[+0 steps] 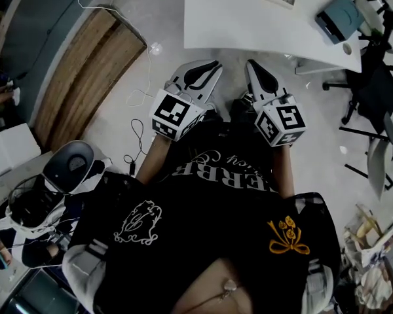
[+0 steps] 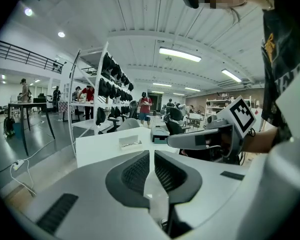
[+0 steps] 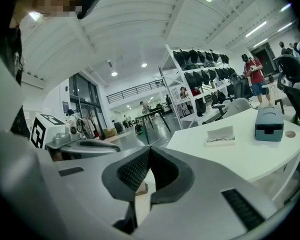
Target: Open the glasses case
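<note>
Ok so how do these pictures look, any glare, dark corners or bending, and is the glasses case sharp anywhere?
Head view: even light, the table bright white, the dark shirt swallowing detail, edges curved. Left gripper view: strong fisheye with black corners, the ceiling light glaring. Right gripper view: same rounding, shadowed at the left, the glasses case small but fairly sharp.

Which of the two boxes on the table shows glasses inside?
The flat white case: a pair of glasses is visible in it. The teal box beside it is taller and shows nothing inside.
</note>
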The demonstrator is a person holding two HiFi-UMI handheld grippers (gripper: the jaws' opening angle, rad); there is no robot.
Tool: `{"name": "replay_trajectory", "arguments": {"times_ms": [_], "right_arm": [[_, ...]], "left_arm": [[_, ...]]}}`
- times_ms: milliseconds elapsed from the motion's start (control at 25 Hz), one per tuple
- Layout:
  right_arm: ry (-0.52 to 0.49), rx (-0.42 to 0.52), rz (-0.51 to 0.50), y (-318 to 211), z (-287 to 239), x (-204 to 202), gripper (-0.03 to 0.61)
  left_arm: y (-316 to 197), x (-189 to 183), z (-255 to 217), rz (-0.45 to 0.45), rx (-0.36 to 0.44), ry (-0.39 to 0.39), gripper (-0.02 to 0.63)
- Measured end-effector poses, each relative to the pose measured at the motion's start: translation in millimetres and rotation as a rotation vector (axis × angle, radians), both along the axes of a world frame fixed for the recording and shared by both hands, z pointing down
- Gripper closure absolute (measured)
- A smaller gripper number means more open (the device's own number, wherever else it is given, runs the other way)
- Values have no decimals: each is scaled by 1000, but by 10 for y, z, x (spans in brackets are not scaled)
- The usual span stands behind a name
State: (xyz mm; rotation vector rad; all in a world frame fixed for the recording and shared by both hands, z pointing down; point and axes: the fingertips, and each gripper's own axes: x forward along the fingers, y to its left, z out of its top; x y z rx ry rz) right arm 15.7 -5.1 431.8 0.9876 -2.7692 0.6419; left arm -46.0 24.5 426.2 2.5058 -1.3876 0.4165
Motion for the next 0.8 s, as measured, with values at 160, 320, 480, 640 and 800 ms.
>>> {"name": "replay_trajectory", "arguments": {"times_ms": [160, 320, 480, 640, 800], "right_arm": [[11, -1, 16, 181, -15, -183, 565], [22, 4, 13, 228, -34, -463, 565], [47, 25, 8, 448, -56, -414, 566], [61, 53, 5, 743, -120, -280, 566], [74, 69, 6, 851, -134, -264, 566]], "left_arm": [[178, -220, 41, 23, -4, 11, 575], [212, -469, 55, 53, 1, 22, 577], [415, -351, 31, 77, 31, 38, 577], [720, -183, -26, 90, 55, 57, 577], [823, -191, -53, 95, 71, 56, 577]]}}
